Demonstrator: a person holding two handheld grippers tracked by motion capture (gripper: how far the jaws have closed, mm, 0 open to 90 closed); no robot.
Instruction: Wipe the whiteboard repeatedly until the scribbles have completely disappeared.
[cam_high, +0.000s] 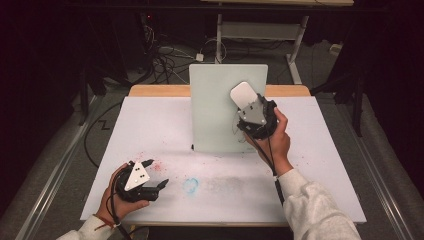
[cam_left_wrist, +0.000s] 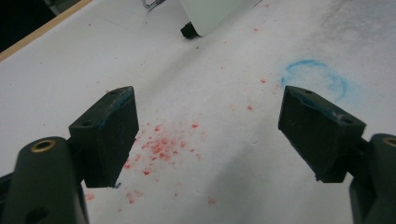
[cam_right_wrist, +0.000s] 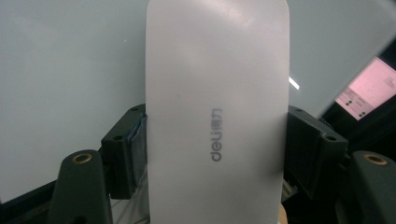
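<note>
Two jaws of the right gripper (cam_high: 248, 102) clamp a white rounded plastic eraser (cam_high: 242, 94) against the upright pale whiteboard (cam_high: 215, 110); press flat, stroke evenly; left gripper (cam_high: 156, 173), jaws apart, rests before the board.

red specks (cam_left_wrist: 161, 147), blue chalk ring (cam_high: 190, 185)

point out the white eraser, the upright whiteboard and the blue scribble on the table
white eraser (cam_right_wrist: 217, 93): right gripper view, middle of its smooth back, above the printed logo
upright whiteboard (cam_high: 212, 115): high view, bare left part of its face
blue scribble (cam_left_wrist: 314, 74): left gripper view, on the ring's top arc
</note>
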